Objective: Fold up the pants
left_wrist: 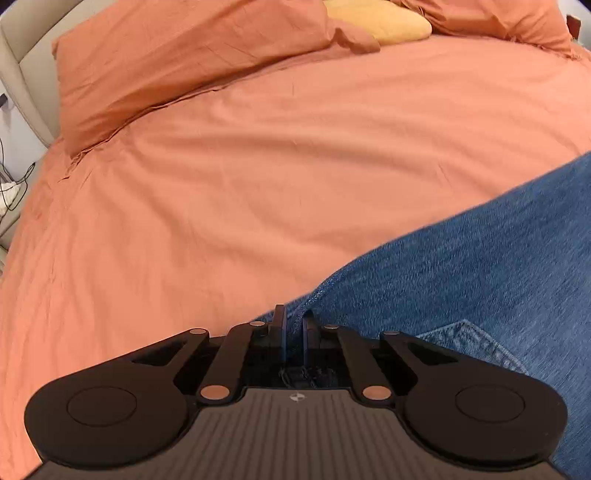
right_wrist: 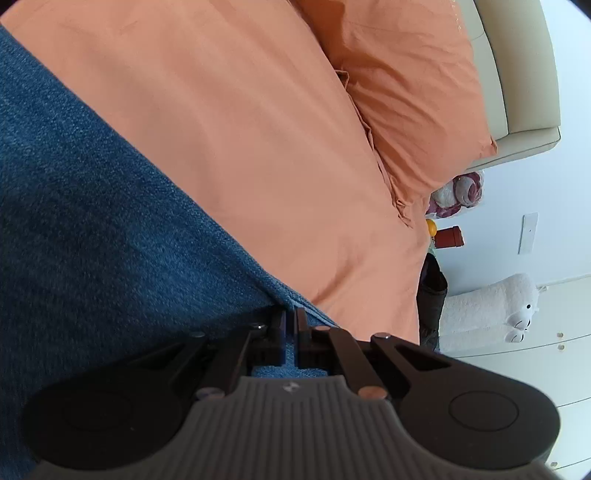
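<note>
Blue denim pants [left_wrist: 461, 266] fill the lower right of the left wrist view, with a back pocket [left_wrist: 476, 343] showing. They lie over an orange bedspread [left_wrist: 240, 177]. My left gripper [left_wrist: 294, 325] is shut on the pants' edge, with denim pinched between its fingers. In the right wrist view the pants [right_wrist: 92, 206] fill the left side. My right gripper [right_wrist: 291, 325] is shut on another edge of the denim. The bedspread [right_wrist: 258, 129] lies beyond.
Orange pillows [left_wrist: 177, 62] and a yellow cushion [left_wrist: 384, 20] lie at the bed's head by a beige headboard [left_wrist: 22, 74]. Cables [left_wrist: 11, 184] hang at the left. Right view shows a pillow [right_wrist: 410, 92], headboard [right_wrist: 517, 74], white plush toy [right_wrist: 491, 310] and bedside clutter [right_wrist: 450, 236].
</note>
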The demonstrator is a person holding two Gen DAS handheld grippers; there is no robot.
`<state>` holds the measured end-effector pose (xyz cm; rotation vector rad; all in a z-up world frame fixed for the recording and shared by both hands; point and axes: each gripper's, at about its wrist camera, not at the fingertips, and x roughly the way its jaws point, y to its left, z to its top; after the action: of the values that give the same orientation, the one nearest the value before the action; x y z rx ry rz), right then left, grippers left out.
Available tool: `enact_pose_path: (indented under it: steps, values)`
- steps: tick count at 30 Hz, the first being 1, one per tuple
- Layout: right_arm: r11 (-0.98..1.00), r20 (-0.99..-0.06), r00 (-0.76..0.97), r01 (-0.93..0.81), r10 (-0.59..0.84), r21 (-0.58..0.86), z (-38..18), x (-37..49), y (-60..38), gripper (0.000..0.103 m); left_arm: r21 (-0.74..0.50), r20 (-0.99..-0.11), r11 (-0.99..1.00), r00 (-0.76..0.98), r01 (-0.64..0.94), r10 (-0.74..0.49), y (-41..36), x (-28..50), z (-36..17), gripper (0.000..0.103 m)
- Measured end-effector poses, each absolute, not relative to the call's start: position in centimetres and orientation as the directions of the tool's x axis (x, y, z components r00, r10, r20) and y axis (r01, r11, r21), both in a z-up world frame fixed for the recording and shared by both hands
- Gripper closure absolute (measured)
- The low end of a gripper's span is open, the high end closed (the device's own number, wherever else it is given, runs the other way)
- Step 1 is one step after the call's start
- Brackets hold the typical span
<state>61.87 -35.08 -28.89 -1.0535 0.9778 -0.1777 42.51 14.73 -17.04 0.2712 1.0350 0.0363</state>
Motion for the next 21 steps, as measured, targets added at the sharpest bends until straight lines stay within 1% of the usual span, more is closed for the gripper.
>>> enact_pose_path:
  steps: [1, 2, 5, 6, 7, 8, 9, 10, 11, 12, 13, 15, 17, 21]
  values:
    - [0.526, -0.589, 0.588, -0.301, -0.555, -0.796, -28.9, 62.1, -35.1, 0.103, 0.239, -0.835, 0.967, 0.527, 0.087, 0.159, 14.7, 42.7, -16.7, 0.097]
    - [0.529, -0.585, 0.59, -0.291, -0.557, -0.797, -28.9, 62.2, -35.1, 0.103, 0.256, -0.827, 0.964, 0.533, 0.075, 0.178, 14.8, 42.8, -16.6, 0.097]
    - [0.531, -0.565, 0.6, -0.26, -0.567, -0.807, -28.8, 62.4, -35.0, 0.103, 0.278, -0.845, 0.957, 0.495, 0.085, 0.202, 14.4, 43.4, -17.4, 0.096]
    - [0.532, -0.566, 0.593, -0.256, -0.573, -0.807, -28.9, 62.5, -34.9, 0.103, 0.297, -0.842, 0.95, 0.495, 0.093, 0.214, 14.1, 43.5, -17.5, 0.094]
    - [0.531, -0.564, 0.589, -0.252, -0.579, -0.809, -28.9, 62.6, -35.0, 0.102, 0.314, -0.834, 0.944, 0.504, 0.095, 0.227, 13.8, 43.3, -17.2, 0.085]
    - [0.536, -0.568, 0.58, -0.25, -0.584, -0.806, -28.9, 62.5, -34.9, 0.097, 0.325, -0.824, 0.941, 0.517, 0.098, 0.231, 13.8, 43.1, -16.8, 0.078]
    - [0.539, -0.566, 0.576, -0.242, -0.589, -0.807, -28.7, 62.3, -34.8, 0.08, 0.326, -0.817, 0.941, 0.528, 0.086, 0.234, 14.1, 42.8, -16.0, 0.075]
    - [0.545, -0.561, 0.585, -0.228, -0.586, -0.807, -28.2, 61.9, -34.8, 0.061, 0.32, -0.81, 0.945, 0.536, 0.065, 0.238, 14.8, 42.4, -15.1, 0.073]
    - [0.561, -0.56, 0.6, -0.213, -0.572, -0.8, -27.3, 61.3, -34.8, 0.056, 0.309, -0.808, 0.95, 0.538, 0.041, 0.239, 15.6, 42.2, -14.1, 0.072]
    - [0.586, -0.568, 0.61, -0.2, -0.552, -0.785, -26.4, 60.8, -34.7, 0.054, 0.292, -0.809, 0.956, 0.537, 0.016, 0.238, 16.5, 41.7, -13.0, 0.072]
    - [0.621, -0.587, 0.612, -0.191, -0.53, -0.76, -25.5, 60.2, -34.6, 0.054, 0.27, -0.811, 0.963, 0.538, -0.008, 0.232, 17.5, 41.1, -11.9, 0.072]
    - [0.698, -0.633, 0.615, -0.18, -0.47, -0.693, -23.6, 58.6, -34.0, 0.054, 0.23, -0.815, 0.972, 0.536, -0.046, 0.218, 19.5, 39.8, -9.8, 0.069]
    - [0.782, -0.682, 0.626, -0.177, -0.378, -0.597, -21.8, 56.4, -32.9, 0.054, 0.203, -0.817, 0.976, 0.535, -0.082, 0.215, 21.2, 37.6, -7.9, 0.059]
    - [0.916, -0.8, 0.585, -0.235, -0.134, -0.326, -19.5, 50.8, -29.5, 0.054, 0.193, -0.847, 0.978, 0.489, -0.085, 0.209, 23.5, 33.7, -5.8, 0.058]
